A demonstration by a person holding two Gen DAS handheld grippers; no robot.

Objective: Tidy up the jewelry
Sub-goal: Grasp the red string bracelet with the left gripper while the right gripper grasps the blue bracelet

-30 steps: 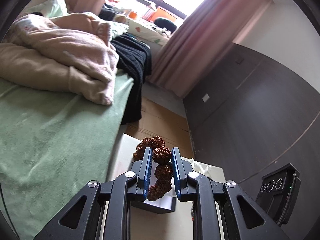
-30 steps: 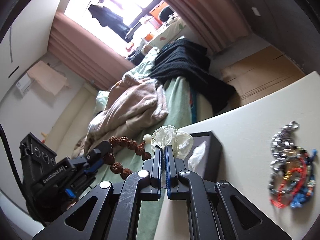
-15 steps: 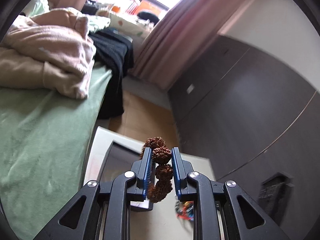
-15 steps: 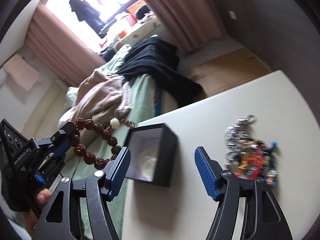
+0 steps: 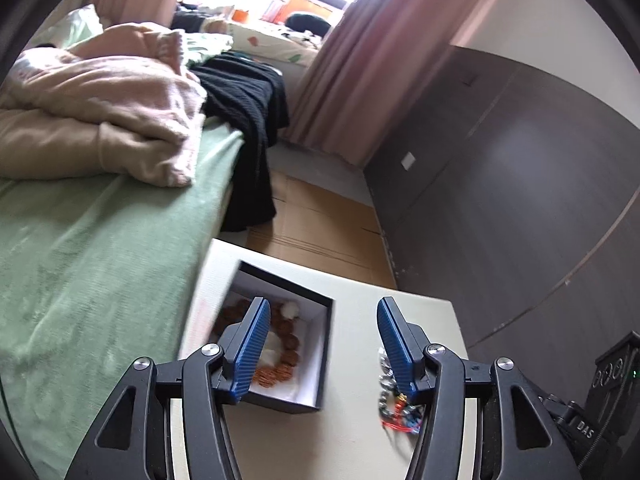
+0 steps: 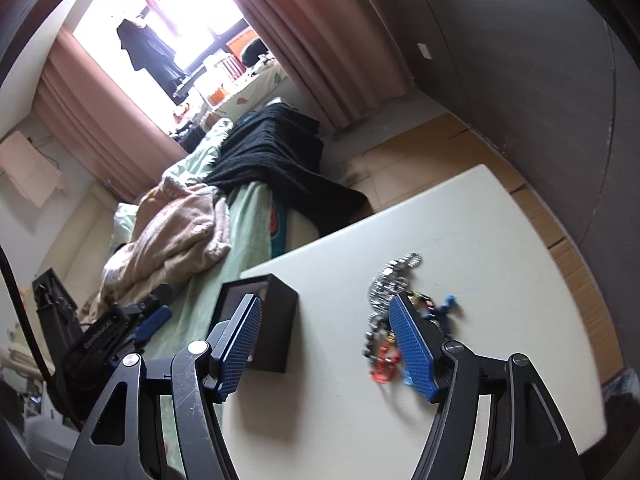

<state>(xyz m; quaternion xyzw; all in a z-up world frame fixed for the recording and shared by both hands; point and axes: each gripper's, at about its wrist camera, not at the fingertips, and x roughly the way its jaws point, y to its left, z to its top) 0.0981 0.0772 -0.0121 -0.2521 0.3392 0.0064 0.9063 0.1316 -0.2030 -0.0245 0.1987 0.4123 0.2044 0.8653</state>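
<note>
1. Black box [image 5: 316,354] sits at the tabletop [image 5: 356,432] edge, frame centre-left; jewelry pile [image 6: 394,320] apart, bare surface between.
2. Brown bead bracelet [image 5: 286,346], earlier gripped, now lies in the box.
3. Left gripper [image 5: 320,344] fingers now spread, empty; right gripper [image 6: 334,346] likewise.

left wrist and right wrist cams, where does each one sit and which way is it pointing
Left wrist: sits on the left gripper, looking forward and down at the black box holding the brown bead bracelet; its own open jaws show, bed behind.
Right wrist: sits on the right gripper, looking across the white table at the jewelry pile; its open jaws and the other gripper at the left edge show.
Shared: box, jewelry pile, table, bed, curtains.
</note>
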